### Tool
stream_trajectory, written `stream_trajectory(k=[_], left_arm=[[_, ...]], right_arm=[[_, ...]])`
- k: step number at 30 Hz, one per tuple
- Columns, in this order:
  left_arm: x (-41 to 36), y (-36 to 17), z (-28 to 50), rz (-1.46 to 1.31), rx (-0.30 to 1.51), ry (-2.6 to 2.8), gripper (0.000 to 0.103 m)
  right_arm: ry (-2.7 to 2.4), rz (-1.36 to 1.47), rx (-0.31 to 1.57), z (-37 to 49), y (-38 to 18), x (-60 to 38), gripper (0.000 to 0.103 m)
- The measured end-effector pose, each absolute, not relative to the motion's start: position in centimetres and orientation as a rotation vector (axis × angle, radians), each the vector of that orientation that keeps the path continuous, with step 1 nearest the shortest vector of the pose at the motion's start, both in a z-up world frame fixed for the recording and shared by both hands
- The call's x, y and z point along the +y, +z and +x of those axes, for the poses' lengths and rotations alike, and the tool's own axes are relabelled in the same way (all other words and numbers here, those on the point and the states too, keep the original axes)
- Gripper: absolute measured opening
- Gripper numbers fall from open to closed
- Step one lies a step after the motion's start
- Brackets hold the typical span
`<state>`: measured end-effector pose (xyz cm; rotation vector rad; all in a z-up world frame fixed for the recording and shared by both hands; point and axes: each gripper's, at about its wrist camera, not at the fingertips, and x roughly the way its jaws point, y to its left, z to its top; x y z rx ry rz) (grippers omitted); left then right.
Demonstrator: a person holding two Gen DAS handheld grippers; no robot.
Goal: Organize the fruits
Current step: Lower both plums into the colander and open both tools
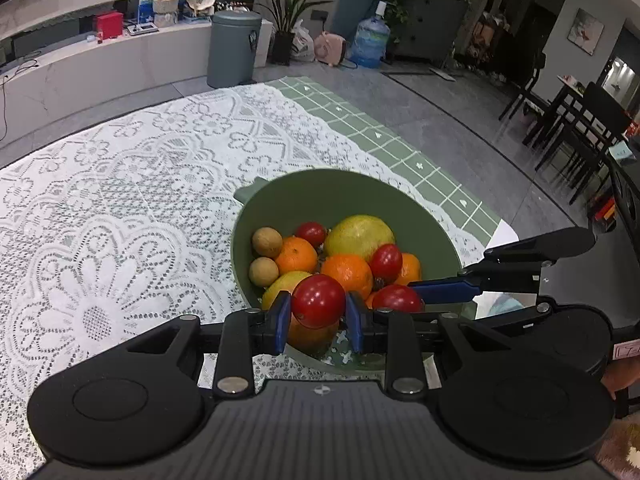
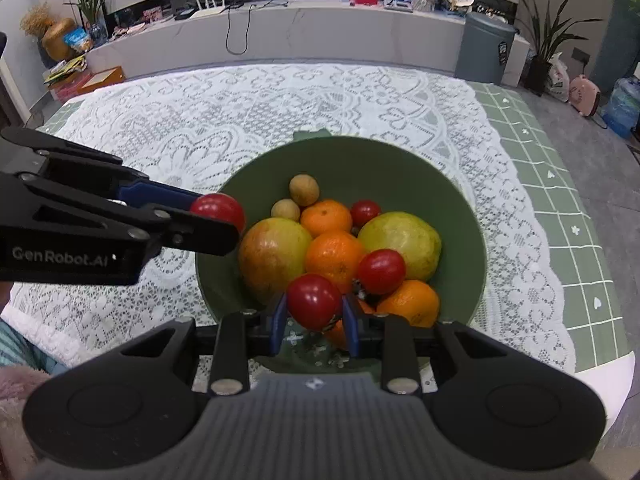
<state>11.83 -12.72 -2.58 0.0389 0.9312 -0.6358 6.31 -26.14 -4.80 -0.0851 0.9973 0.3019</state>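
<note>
Left tongs [image 1: 318,316]: clamped on a round red tomato [image 1: 319,301], no clear long axis.
Right tongs [image 2: 314,322]: clamped on another red tomato [image 2: 314,301].
Bowl [image 2: 400,168]: green, upright, on lace tabletop [image 2: 240,112].

"GenRobot.AI" printed in white on left tongs [image 2: 218,216] black body.

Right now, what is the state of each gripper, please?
Left gripper: shut on a red tomato, above the green bowl.
Right gripper: shut on another red tomato, above the same bowl.
</note>
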Motion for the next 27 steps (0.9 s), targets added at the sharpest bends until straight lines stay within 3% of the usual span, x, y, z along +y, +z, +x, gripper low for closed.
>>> stream_trajectory(k=[22, 27], left_arm=[[-13.3, -4.0, 12.7, 0.059, 1.004, -0.66, 0.033], [-13.9, -3.9, 12.8, 0.073, 1.002, -0.679, 0.033]], right_arm=[[0.302, -0.008, 1.128, 7.8, -6.8, -26.2, 0.029], [0.289, -0.017, 1.092, 7.9, -5.8, -26.8, 0.036]])
